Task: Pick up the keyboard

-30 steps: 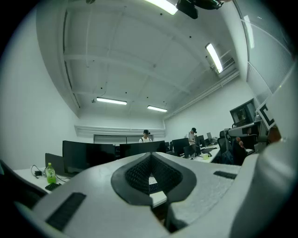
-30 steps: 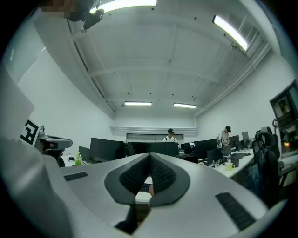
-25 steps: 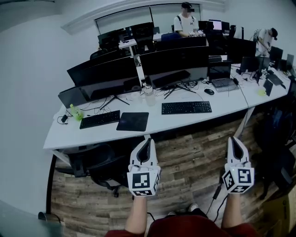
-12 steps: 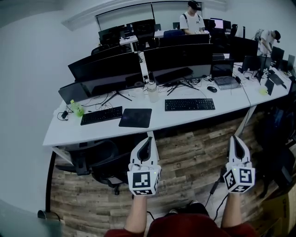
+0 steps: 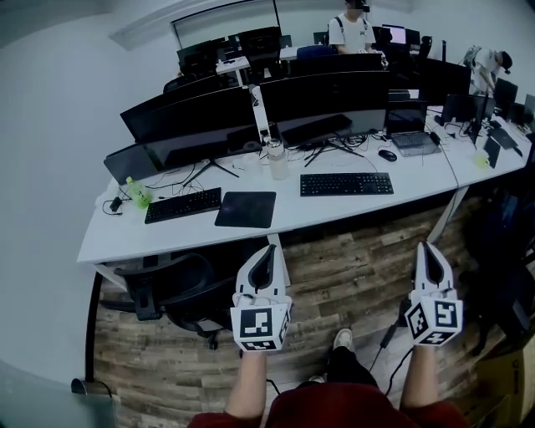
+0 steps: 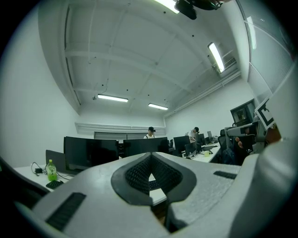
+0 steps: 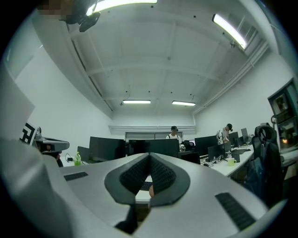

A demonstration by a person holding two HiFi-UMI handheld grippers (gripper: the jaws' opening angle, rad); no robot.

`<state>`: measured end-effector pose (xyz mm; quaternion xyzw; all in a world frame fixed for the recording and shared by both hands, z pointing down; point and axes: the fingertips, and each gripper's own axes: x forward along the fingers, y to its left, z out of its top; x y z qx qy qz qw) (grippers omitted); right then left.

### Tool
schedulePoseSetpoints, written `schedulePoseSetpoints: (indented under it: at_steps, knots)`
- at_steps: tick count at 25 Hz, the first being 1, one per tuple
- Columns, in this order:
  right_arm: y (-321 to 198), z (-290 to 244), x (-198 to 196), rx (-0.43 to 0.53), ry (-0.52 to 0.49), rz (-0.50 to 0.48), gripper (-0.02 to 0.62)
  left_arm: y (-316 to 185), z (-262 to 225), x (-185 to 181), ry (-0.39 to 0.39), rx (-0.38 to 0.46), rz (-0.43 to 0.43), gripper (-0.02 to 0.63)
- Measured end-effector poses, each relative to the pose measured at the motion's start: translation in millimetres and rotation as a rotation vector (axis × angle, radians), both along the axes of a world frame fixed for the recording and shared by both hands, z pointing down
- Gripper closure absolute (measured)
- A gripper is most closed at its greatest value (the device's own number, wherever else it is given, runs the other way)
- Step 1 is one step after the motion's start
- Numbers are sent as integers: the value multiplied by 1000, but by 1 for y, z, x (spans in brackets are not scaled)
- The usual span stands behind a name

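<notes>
Both tongs are shut and empty: left tongs, right tongs, both short of the tabletop. On it stand a green bottle, the left keyboard, a clear jar and the right keyboard. Likely risks are picking the wrong keyboard, or a dragged cable toppling the jar. What the bottle and jar hold is unclear.

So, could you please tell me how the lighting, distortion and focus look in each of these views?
Head view: strong fisheye bows the white desk; dim and bluish, yet the right keyboard is sharp. Left gripper view: dark rounded corners, a ceiling light strip glares, and the shut left gripper near the lens looks soft. Right gripper view: same vignette, with a blown-out lamp at the top edge.
</notes>
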<state>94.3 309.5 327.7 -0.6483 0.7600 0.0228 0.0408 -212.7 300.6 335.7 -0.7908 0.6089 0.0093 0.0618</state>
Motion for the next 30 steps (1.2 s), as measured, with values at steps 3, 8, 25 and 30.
schedulePoseSetpoints:
  at_steps: [3,8,25,30]
  knots:
    - [-17,4,1,-1,-5,-7,598,-16,2,1,-5,-1,-5,600]
    - [-55,3,13,3,-11,-8,598,-53,1,12,-15,-2,-6,600]
    - [-237,15,103,-45,-40,31,598,-243,0,95,-51,-37,18,600]
    - [-286,26,133,-65,-59,39,598,-294,9,120,-70,-66,12,600]
